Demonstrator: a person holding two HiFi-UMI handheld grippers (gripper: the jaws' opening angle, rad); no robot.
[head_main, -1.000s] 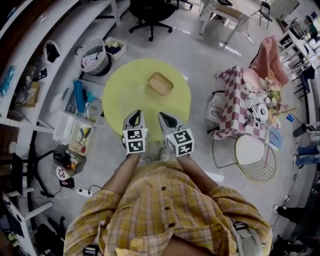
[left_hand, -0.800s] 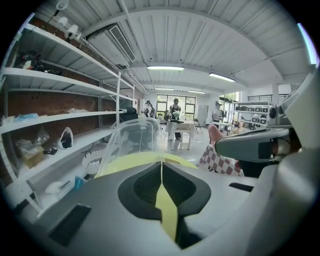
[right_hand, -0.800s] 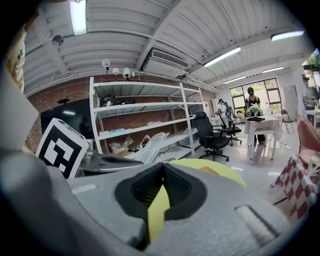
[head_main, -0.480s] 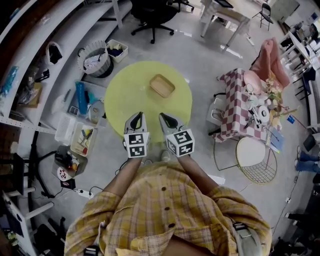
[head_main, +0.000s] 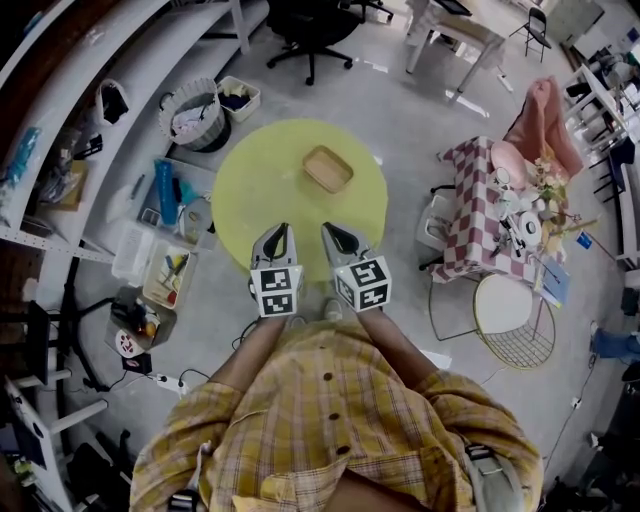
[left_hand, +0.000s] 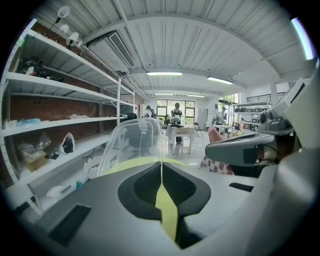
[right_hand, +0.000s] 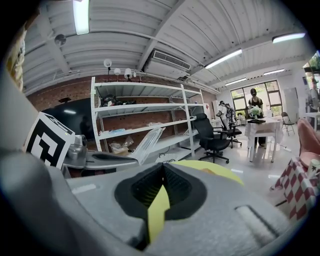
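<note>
Over the near edge of the round yellow bench (head_main: 255, 185) you've got both claws side by side, close but not touching. Both forearms reach straight out from your body, roughly parallel, elbows tucked. Marker cubes face up and the tips point away from you across the bench.

Left claw (head_main: 273, 233): its own view shows the jaws pressed together (left_hand: 161, 164) with nothing between them, only a sliver of yellow bench showing through. Right claw (head_main: 331, 234): same, jaws closed on nothing (right_hand: 162, 169). Both are held about level, looking across the room rather than down.

Nearest item is the small tan tray (head_main: 328, 168). It sits on the bench past the centre, toward the far right edge, well apart from both claws and untouched.

Off the bench: a checkered-cloth table (head_main: 470, 195) to your right, a black office chair (head_main: 308, 20) beyond the far edge, and shelving (head_main: 60, 120) along your left.
</note>
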